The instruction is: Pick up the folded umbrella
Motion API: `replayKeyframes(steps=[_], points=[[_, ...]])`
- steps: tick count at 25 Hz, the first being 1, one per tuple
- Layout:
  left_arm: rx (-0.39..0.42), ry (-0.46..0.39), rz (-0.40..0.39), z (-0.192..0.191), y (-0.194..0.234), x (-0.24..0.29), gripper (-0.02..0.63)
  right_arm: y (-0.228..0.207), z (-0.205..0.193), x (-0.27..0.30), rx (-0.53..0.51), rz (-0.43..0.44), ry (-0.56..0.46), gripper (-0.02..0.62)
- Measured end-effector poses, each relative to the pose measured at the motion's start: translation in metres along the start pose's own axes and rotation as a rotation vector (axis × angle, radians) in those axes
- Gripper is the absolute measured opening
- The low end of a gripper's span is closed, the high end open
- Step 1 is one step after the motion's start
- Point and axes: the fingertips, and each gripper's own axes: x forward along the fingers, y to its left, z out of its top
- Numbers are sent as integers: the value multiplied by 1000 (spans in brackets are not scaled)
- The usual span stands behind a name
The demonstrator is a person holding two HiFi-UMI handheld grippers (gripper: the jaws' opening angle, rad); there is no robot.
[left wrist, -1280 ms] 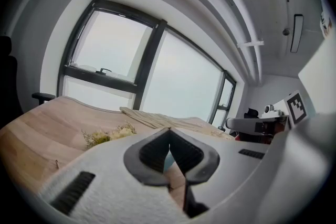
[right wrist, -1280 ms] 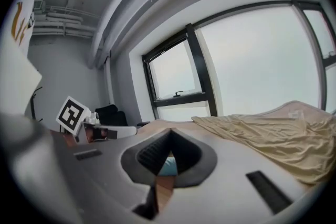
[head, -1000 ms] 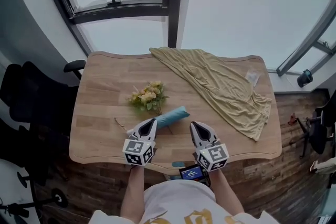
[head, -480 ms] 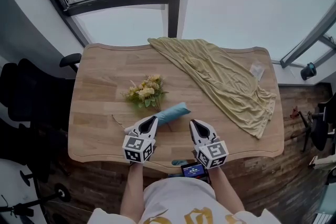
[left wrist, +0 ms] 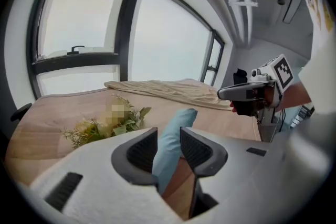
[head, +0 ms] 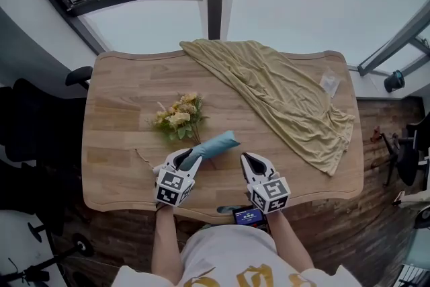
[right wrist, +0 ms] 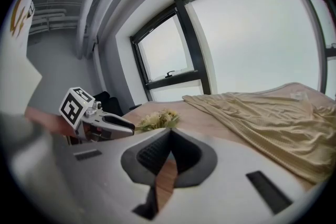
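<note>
Head view: grasp step in hand, we judge. Our left gripper (head: pixel 183 158) sits low-centre of frame at the near end of the folded umbrella (head: pixel 216 143), a teal roll lying slantwise on the wooden table (head: pixel 114 165), mid-frame. Left gripper view: jaws apart, have just been opening. The umbrella's end runs between them, and the pads don't look clamped on it yet. The right gripper (head: pixel 249 160) is just right of the umbrella, tips together, nothing in them, only tabletop beneath.

Next, by our read: ease left further along the roll, close till the pads bite, then lift. Sleeve looks soft & round, so it may squash or roll out. A grip this near the end could let the far end droop.

Around: flower bunch (head: pixel 177 119) just up-left of the umbrella. Its stems run toward the roll, and we can't tell if they touch; they might drag w/ the lift. Yellow cloth (head: pixel 282 97) upper right, well apart. Small lit device (head: pixel 247 215) at the table's near edge, btw our hands. Approach looks unobstructed.
</note>
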Motion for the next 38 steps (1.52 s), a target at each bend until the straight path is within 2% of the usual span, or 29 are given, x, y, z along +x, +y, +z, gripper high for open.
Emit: replayKeyframes(steps=[6,10,15,19,32,38], points=[[111,162,-87,-18,-1,24,200,-16,-11,13,28,-6,41,11],[180,272,-144,-30,-5,37,280,-25,-19,19,57,-9,71,11],[253,400,-212,-48,-7,53,307,-33,-33,27,84,-11,107,11],[267,433,-234,-55,-8,63,307,-39,-38,33,99,-14,122,11],[337,526,-231,-78,-9,78,307,-48,-46,43,125,-19,145,11],[373,530,-218,-80,-8,83,307,-50,-48,41,131,-25,153,11]])
